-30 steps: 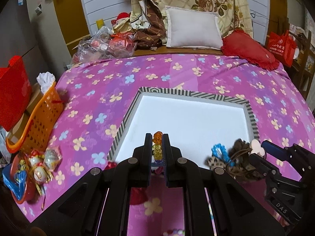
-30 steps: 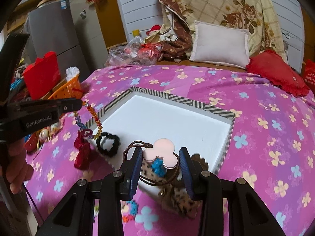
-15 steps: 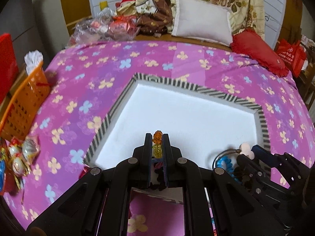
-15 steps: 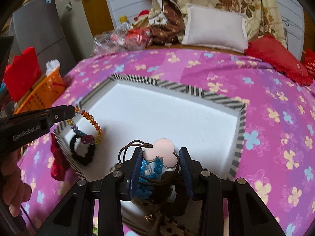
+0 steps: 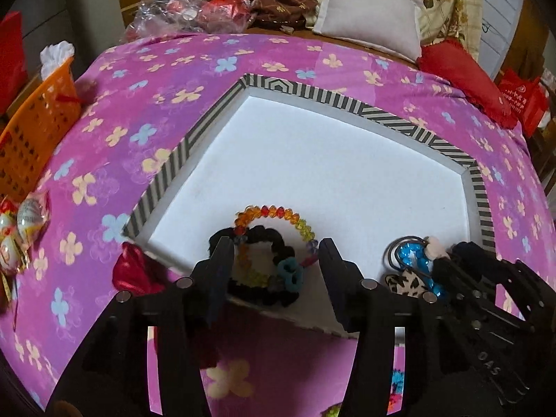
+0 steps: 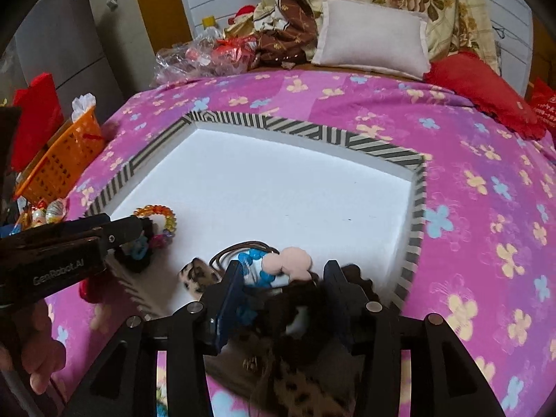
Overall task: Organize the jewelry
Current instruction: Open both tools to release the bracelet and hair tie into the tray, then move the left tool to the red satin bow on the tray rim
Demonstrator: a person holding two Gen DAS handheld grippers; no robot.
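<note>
A shallow white tray with a striped rim (image 5: 382,113) (image 6: 305,128) lies on the pink flowered bedspread. A rainbow bead bracelet (image 5: 274,212) (image 6: 156,212) and black hair ties (image 5: 264,236) lie in its near left corner. My left gripper (image 5: 274,253) is open just above them, also seen in the right wrist view (image 6: 135,226). A bundle of hair ties with blue beads and pink pom-poms (image 6: 285,260) (image 5: 413,260) lies at the near right of the tray. My right gripper (image 6: 283,278) is open around it.
An orange basket (image 5: 31,132) (image 6: 62,160) stands off the bed's left edge. A red cloth item (image 5: 133,272) lies beside the tray's near left corner. Pillows (image 5: 368,34), a red cushion (image 5: 462,76) and plastic bags (image 5: 180,17) lie at the far end.
Both grippers came down over the tray and opened. The left let go of the bead bracelet, the right let go of the hair-tie bundle; both now lie in the tray.
</note>
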